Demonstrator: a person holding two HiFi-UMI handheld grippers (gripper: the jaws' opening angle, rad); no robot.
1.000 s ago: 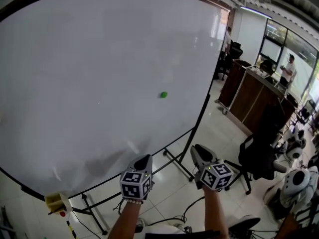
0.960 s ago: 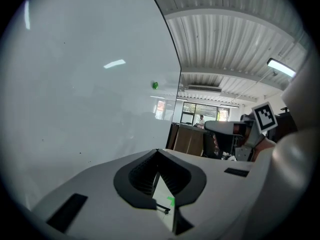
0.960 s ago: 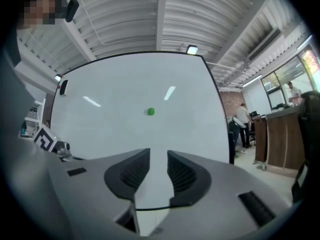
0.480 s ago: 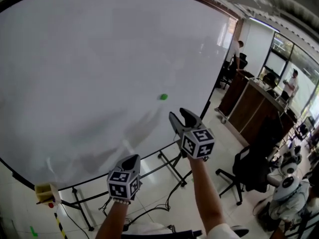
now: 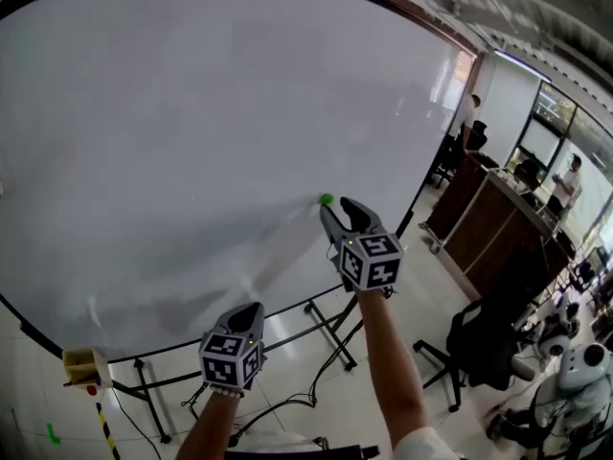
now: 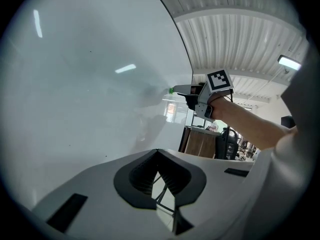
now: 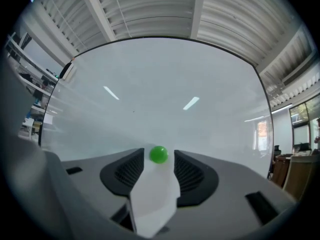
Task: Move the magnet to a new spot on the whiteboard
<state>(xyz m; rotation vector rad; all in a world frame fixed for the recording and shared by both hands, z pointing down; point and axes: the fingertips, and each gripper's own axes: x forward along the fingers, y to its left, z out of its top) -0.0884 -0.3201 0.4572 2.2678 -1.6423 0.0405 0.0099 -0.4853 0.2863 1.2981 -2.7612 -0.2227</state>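
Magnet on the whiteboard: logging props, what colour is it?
The magnet is bright green, clearest in the right gripper view.

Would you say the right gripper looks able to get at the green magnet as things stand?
Probably yes: the right gripper holds its jaws apart, just opened, with the green magnet at their mouth, untouched, and nothing on the whiteboard blocks the way.

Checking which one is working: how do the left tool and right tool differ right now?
Right tool is up at the whiteboard, jaws apart and just closing, the green magnet between their tips; left tool hangs lower, jaws shut, empty. Both carry marker cubes.
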